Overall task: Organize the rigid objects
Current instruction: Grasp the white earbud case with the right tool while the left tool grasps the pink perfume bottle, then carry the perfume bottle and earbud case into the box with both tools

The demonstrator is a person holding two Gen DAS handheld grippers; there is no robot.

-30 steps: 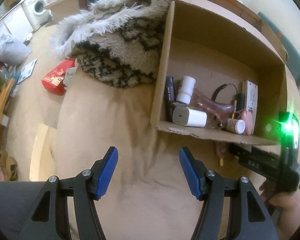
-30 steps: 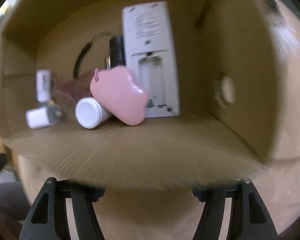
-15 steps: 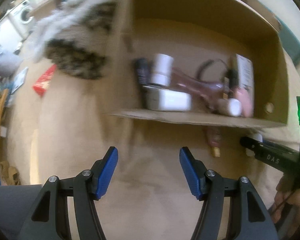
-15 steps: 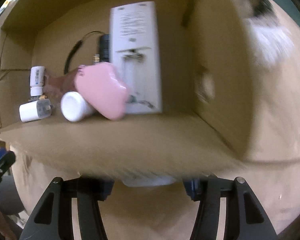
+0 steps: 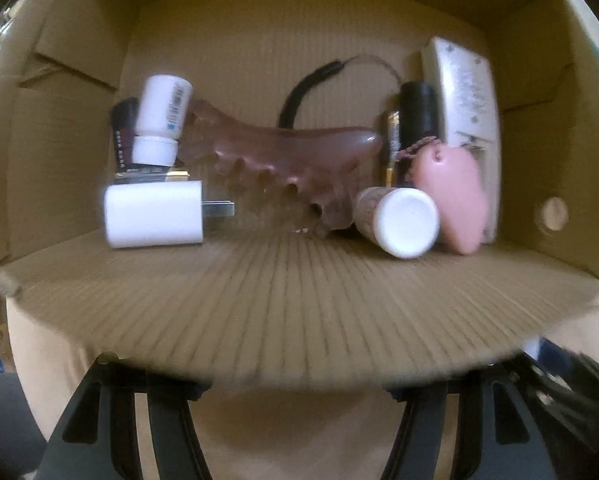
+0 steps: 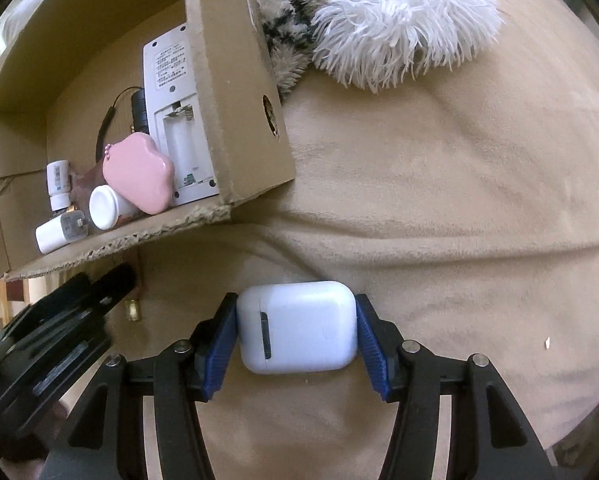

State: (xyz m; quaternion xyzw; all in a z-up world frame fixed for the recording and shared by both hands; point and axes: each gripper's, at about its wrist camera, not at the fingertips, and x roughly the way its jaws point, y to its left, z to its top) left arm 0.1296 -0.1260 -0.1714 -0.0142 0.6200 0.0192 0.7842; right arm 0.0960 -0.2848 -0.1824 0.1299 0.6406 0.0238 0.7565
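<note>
Left of the cardboard box's [image 6: 235,92] near flap, in the right wrist view, we see the left gripper [image 6: 59,320] as a dark blurred frame; its fingertips lie under the flap in its own view, so we cannot tell how wide it stands or whether it holds anything. A small brass-tipped thing [image 6: 132,309] lies just below the flap beside it. Inside the box, from its left wall: white charger plug [image 5: 155,214], white bottle [image 5: 161,120], brown comb-like piece [image 5: 283,160], capped tube [image 5: 403,222], pink case [image 5: 453,196], white remote [image 5: 469,120] against the right wall. Below the box's right corner, on the tan blanket [image 6: 459,200], the right gripper [image 6: 296,328] has just been closing; its blue pads [image 6: 219,344] now press both short sides of the white earbud case [image 6: 297,326]. The case's long axis runs across the fingers; the box opening lies up and left of it. We judge the right hand carries it there, over the flap.
</note>
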